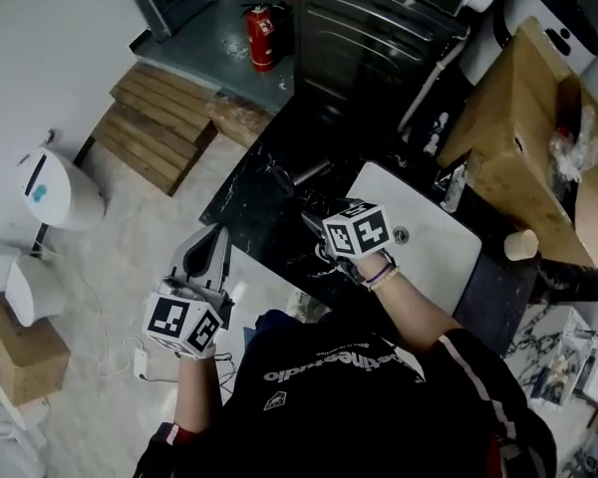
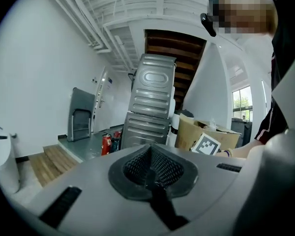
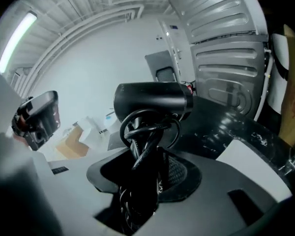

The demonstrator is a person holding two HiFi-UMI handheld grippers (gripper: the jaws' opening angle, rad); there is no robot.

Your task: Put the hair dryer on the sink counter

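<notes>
A black hair dryer [image 3: 152,100] stands up between the jaws of my right gripper [image 3: 143,178], its cord wound round the handle; the jaws are shut on the handle and cord. In the head view my right gripper [image 1: 317,225] hangs over the black marble counter [image 1: 254,202], just left of the white sink basin [image 1: 434,262], and its marker cube hides most of the dryer. My left gripper [image 1: 210,242] is lower left, off the counter's edge over the pale floor. Its pads [image 2: 150,170] meet with nothing between them.
A cardboard box [image 1: 533,132] and a paper cup [image 1: 521,244] stand to the right of the sink. A ribbed metal cabinet [image 1: 379,23] stands behind the counter. A red fire extinguisher [image 1: 262,36], wooden steps [image 1: 159,122] and a white bin [image 1: 55,189] are to the left.
</notes>
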